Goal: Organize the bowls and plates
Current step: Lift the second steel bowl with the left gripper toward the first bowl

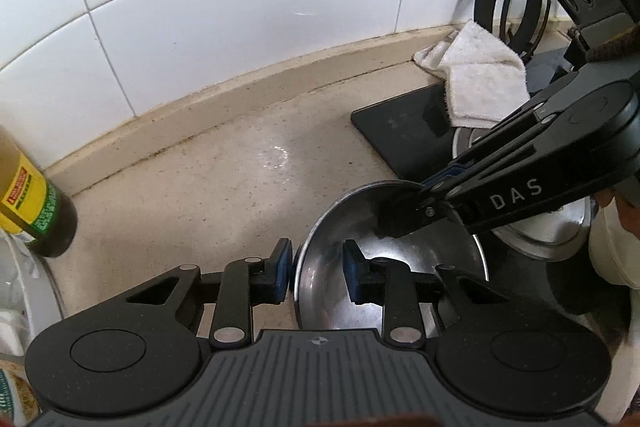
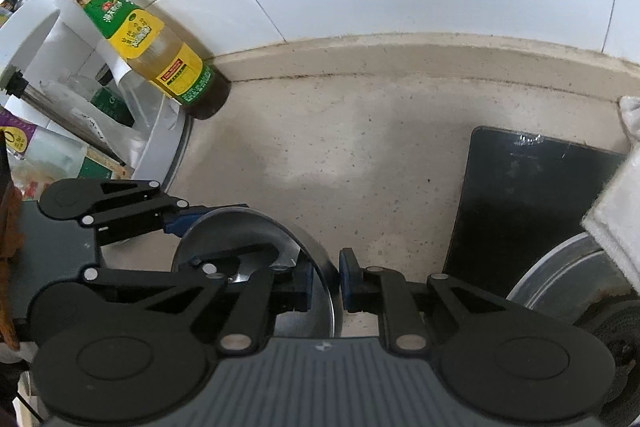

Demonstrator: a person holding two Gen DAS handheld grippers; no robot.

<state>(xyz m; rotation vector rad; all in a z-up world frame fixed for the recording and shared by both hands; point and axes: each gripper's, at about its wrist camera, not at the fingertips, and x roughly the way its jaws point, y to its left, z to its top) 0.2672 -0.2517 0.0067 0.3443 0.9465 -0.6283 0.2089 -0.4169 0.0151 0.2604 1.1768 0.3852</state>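
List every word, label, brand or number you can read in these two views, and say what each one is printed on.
"DAS": white letters on the arm of the right gripper, seen from the left wrist.
Bottle: green and yellow label with printed characters and a small red strip, too blurred to read in either view.
Packets at the left edge of the right wrist view: print too small to read.
Nothing else is legible.

Two close downward views, shared bowl
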